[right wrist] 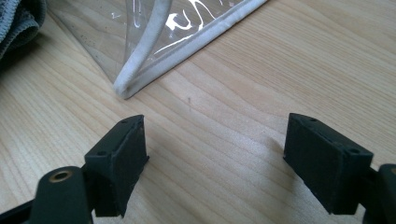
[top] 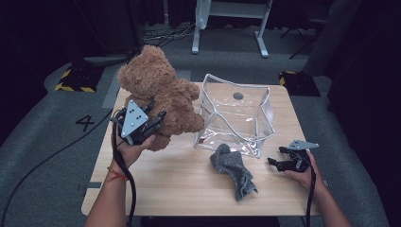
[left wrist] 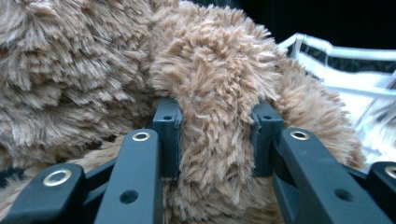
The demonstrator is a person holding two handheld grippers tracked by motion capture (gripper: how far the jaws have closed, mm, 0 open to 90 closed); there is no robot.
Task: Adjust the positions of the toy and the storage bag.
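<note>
- Fur fills the space between my left gripper's (left wrist: pixel 215 135) fingers (left wrist: pixel 167 135): they are clamped on a limb of the brown teddy bear (top: pixel 158 92), squeezing the plush in from both sides.
- I judge the limb was chosen because it is narrow and soft enough to pinch, while the body is too bulky.
- From the high view the teddy bear is held at the worktop's (top: pixel 184 182) left rear, just left of the clear plastic pouch (top: pixel 235 116), with its head uppermost.
- That pouch stands with its mouth gaping upward, probably ready to take the bear.
- My left hand (top: pixel 126 149) grips its tool from below, wrist bent, fingers pointing up and right into the bear.
- My right gripper (right wrist: pixel 215 158) has its fingers spread wide with nothing between them, low over bare wood near the pouch's front corner.
- My right hand (top: pixel 305 172) lies near the worktop's right front edge.
- Between the hands, a grey sock (top: pixel 234 170) lies crumpled in front of the pouch.
</note>
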